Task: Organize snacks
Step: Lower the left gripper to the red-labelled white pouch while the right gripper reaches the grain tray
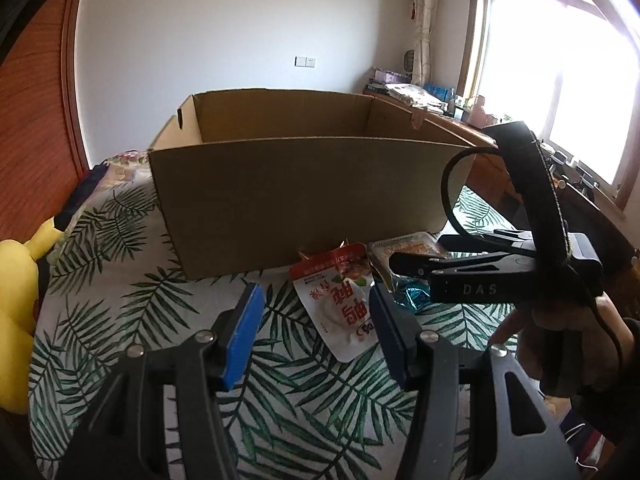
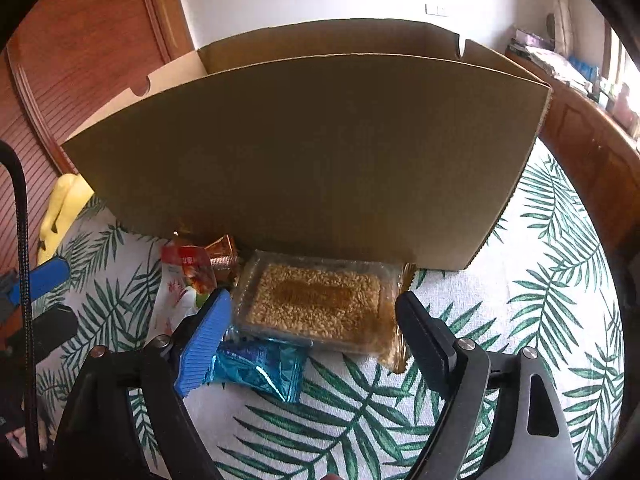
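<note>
Hovering low: right claw (image 2: 316,320), jaws spread.

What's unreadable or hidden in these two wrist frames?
- Cardboard box floor: hidden in both views by its near wall.
- Copper packet: right wrist view, half covered by the red-and-white pouch; label too small.
- Blue packet: left edge behind the right gripper finger; in the left wrist view mostly behind that gripper.
- Clear rice-cake pack: print unreadable through glare.
- Yellow plush: cut off by the left wrist frame edge.
</note>
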`<state>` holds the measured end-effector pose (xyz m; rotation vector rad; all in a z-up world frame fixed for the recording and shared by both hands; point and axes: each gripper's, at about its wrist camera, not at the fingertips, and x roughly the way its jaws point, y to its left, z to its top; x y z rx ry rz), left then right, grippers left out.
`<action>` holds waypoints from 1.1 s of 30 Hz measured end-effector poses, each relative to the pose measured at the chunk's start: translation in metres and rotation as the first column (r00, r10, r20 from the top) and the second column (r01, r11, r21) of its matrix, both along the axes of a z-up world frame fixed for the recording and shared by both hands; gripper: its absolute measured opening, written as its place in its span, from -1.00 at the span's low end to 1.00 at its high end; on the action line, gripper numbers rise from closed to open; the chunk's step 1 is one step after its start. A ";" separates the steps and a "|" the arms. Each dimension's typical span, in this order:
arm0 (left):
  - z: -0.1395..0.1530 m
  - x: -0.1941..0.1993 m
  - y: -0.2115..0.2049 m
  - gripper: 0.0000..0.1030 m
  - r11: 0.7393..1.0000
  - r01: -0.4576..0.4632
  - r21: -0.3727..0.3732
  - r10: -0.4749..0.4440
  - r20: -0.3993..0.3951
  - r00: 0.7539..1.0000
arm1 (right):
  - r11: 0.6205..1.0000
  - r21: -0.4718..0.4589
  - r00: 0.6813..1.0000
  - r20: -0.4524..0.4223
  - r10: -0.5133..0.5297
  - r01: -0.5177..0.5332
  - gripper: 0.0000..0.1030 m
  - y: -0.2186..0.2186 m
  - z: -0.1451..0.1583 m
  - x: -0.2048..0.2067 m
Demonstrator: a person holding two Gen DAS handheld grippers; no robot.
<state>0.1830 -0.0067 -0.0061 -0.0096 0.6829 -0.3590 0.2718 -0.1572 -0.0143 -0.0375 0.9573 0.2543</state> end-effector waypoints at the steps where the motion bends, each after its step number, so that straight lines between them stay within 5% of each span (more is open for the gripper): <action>1: -0.001 0.002 -0.002 0.06 1.000 -0.003 0.003 0.003 -0.003 1.000 | 1.000 -0.013 1.000 -0.002 0.000 0.000 0.70 0.003 -0.002 0.001; 9: -0.010 0.011 -0.012 0.06 1.000 -0.003 0.023 0.004 -0.019 1.000 | 0.993 -0.119 1.000 0.004 0.012 -0.011 0.82 0.030 -0.012 0.006; 21: -0.023 0.033 -0.024 0.06 0.999 -0.014 0.033 0.016 -0.056 0.998 | 0.991 -0.130 0.999 -0.017 0.030 -0.032 0.84 0.025 -0.016 0.008; 33: -0.028 0.055 -0.030 0.06 1.000 -0.024 0.003 0.024 -0.095 0.995 | 0.995 -0.099 1.000 0.002 0.014 -0.014 0.65 -0.002 -0.012 -0.013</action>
